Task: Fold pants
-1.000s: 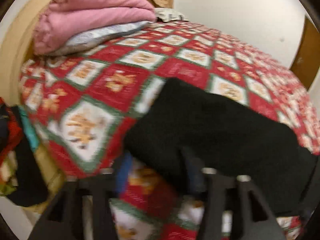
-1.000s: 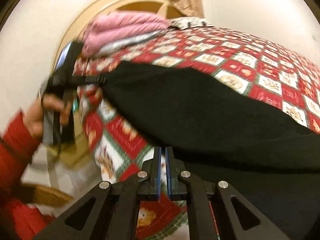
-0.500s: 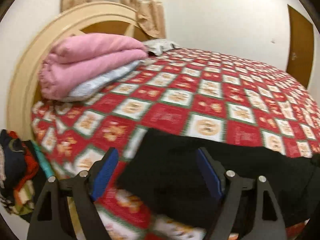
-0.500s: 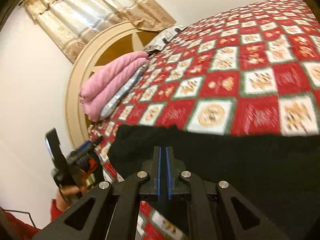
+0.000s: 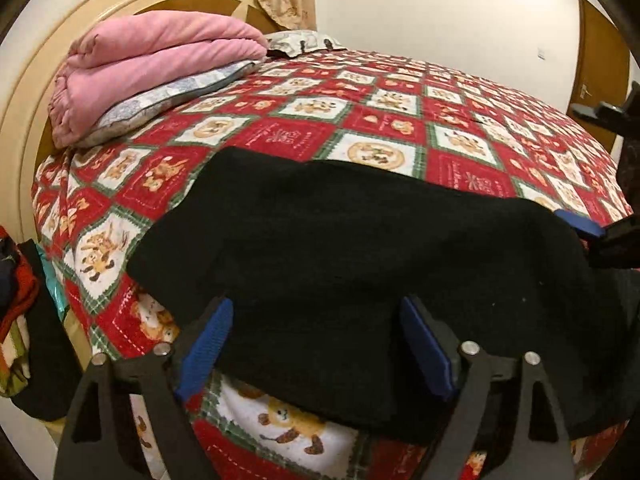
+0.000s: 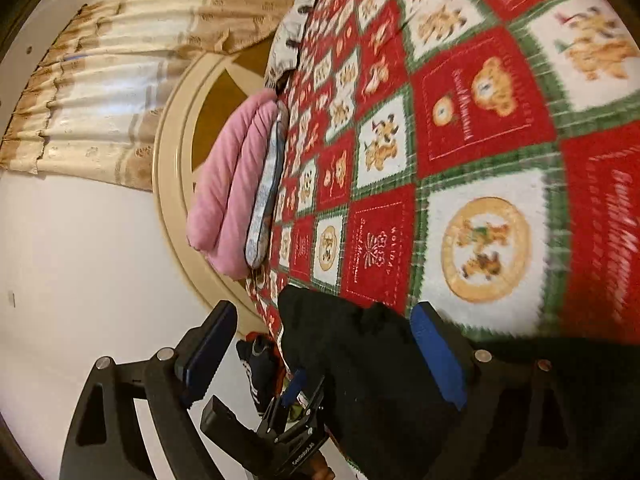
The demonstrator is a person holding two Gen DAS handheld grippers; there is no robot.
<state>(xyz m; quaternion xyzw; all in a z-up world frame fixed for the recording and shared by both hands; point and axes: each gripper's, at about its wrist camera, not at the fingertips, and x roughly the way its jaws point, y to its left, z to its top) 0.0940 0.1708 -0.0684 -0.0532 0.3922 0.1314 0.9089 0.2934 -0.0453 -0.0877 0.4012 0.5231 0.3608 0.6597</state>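
Black pants (image 5: 360, 248): folded flat on the red patchwork bedspread (image 5: 304, 136), near the bed edge, probably for easy reach.
Left tongs (image 5: 316, 344): spread wide, just been opening, hovering over the near hem, gripping nothing.
Right tongs (image 6: 320, 356): likewise just sprung apart, cloth between but unpinched.
Pink blanket (image 5: 152, 64): stacked by the headboard, well clear.

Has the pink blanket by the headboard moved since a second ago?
No. The pink blanket sits folded on the grey pillow against the headboard, as in the earlier left wrist views; only the camera shifted.
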